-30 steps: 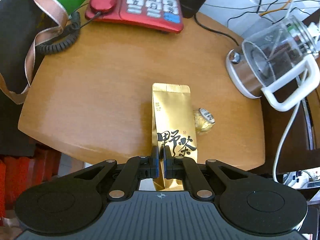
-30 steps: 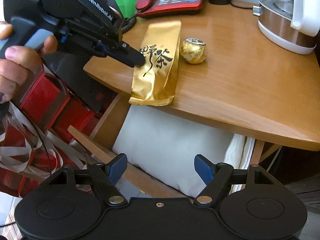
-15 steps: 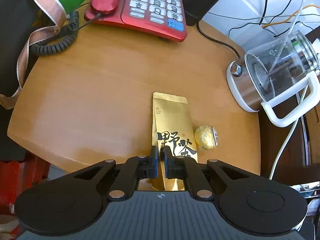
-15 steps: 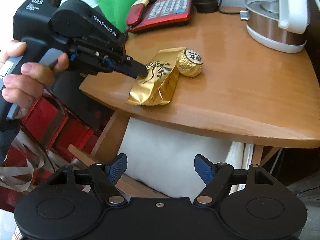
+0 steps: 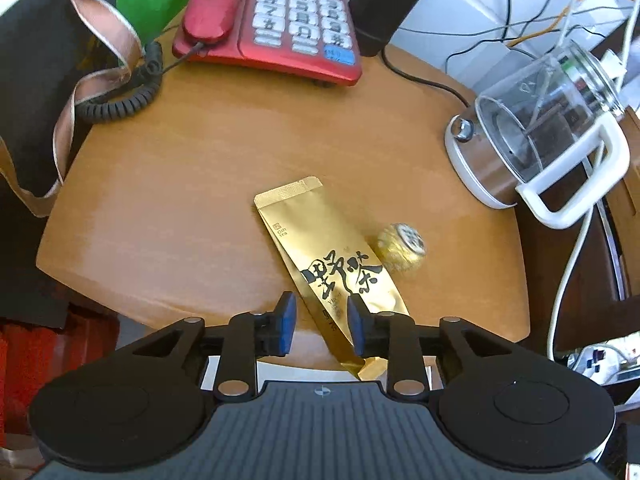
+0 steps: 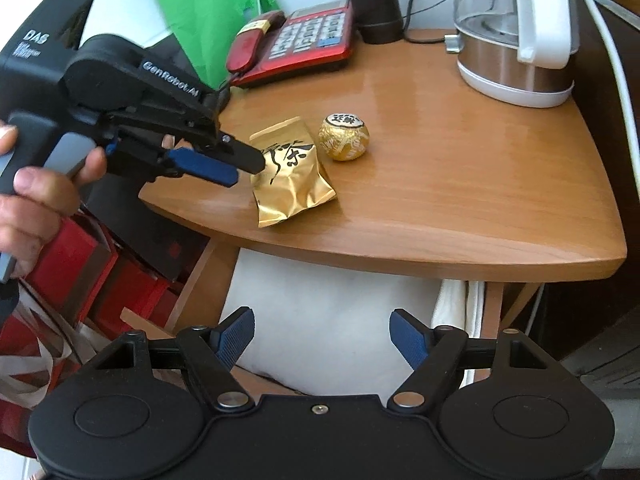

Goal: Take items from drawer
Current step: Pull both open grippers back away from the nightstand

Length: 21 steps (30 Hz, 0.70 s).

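A gold tea packet [image 5: 332, 264] lies flat on the wooden table [image 5: 180, 200], its near end over the front edge. It also shows in the right wrist view [image 6: 290, 176]. A gold foil ball [image 5: 401, 247] sits just right of it [image 6: 344, 137]. My left gripper [image 5: 320, 330] is open, its pads either side of the packet's near end, not gripping; it shows in the right wrist view [image 6: 244, 164]. My right gripper [image 6: 322, 340] is open and empty, above the open drawer [image 6: 192, 276], which holds a white cloth [image 6: 332, 316].
A red telephone [image 5: 276, 20] with coiled cord stands at the table's back. A glass kettle [image 5: 536, 136] with white handle is at the right, with cables behind. A black bag with ribbon [image 5: 72, 112] and red boxes [image 6: 80, 272] are to the left.
My left gripper has opened and let go of the tea packet, which now lies skewed on the table. The right gripper view has drawn back a little.
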Motion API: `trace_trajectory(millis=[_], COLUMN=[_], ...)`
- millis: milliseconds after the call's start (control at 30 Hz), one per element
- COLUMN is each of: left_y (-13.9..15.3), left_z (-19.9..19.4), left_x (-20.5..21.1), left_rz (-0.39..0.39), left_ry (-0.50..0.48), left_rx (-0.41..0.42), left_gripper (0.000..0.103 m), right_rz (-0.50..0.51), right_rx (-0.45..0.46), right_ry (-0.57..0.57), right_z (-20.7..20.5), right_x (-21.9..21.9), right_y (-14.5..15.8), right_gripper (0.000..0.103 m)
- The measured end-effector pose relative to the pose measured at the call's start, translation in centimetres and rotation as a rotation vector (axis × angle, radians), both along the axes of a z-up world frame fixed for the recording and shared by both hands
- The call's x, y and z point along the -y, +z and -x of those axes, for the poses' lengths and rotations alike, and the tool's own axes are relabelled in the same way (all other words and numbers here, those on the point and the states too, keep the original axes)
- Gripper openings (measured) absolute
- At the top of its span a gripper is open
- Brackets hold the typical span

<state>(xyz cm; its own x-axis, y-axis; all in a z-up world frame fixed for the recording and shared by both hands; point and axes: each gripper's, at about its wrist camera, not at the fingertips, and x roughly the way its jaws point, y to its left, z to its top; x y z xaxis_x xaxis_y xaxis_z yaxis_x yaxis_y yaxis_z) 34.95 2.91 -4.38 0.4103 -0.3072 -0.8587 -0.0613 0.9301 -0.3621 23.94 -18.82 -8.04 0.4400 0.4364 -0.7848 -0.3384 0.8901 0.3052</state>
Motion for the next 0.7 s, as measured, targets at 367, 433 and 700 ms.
trace_trajectory(millis=[367,433,700], left_y=[2.1,2.3,2.3], left_z=[2.9,3.6,6.7], left_x=[0.8,1.2,2.0], left_rz=[-0.108,-0.131,-0.172], left_ry=[-0.02,-0.026,-0.042], left_rx=[0.087,0.103,0.132], left_gripper=[0.04,0.041,0.043], right_rz=[0.02,0.03,0.062], right_rx=[0.011,0.021,0.037], right_ry=[-0.046,-0.054,-0.093], right_z=[1.1,1.4,2.7], right_x=[-0.3,-0.4,-0.4], right_y=[0.6,0.8,1.5], right_gripper=[0.073,0.073,0.073])
